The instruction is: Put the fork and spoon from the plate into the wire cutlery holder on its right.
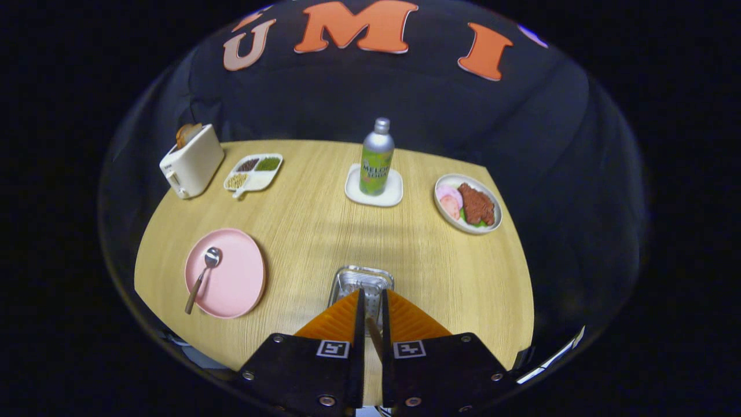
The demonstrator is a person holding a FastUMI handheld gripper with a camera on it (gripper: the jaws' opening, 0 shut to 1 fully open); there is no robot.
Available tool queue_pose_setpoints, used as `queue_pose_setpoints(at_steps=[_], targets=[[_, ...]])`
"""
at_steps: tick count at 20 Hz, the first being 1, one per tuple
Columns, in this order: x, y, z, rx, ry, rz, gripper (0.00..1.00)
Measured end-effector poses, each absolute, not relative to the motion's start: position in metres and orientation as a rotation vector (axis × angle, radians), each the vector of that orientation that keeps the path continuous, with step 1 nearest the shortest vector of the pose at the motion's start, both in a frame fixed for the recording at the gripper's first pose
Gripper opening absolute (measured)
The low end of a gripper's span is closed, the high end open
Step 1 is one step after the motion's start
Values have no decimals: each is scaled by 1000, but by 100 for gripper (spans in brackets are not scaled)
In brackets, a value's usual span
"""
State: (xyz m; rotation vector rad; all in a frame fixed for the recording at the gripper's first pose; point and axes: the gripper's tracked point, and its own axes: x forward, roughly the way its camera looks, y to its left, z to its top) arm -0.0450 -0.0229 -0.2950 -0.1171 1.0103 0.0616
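A spoon [202, 277] with a wooden handle lies on the pink plate [237, 284], its bowl toward the far side. The wire cutlery holder [360, 280] stands to the right of the plate, directly under my fingertips. My gripper [370, 294] hangs over the holder, its orange fingers [336, 321] nearly together. A thin wooden handle, the fork's [375, 341], shows in the narrow gap between them. The fork's head is hidden behind the fingers, toward the holder.
At the far left stand a white toaster [191, 162] and a divided snack dish [255, 171]. A green bottle [377, 159] stands on a white coaster [374, 188] at the far middle. A plate of food [468, 202] sits at the far right.
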Motion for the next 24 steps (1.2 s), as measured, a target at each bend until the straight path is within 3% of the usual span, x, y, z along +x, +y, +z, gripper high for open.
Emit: queue_pose_setpoints(at_steps=[9, 10, 11, 13, 14, 17, 21, 24], targets=[[12, -2, -178, 4, 480, -23, 25], [13, 0, -168, 0, 434, -35, 29], [14, 2, -158, -5, 391, -51, 42], [14, 13, -142, 2, 331, -70, 56], [13, 22, -138, 13, 314, -65, 58], [11, 49, -128, 20, 270, -38, 77], [6, 95, -122, 4, 219, -2, 92], [-3, 135, -129, 0, 218, 36, 97]])
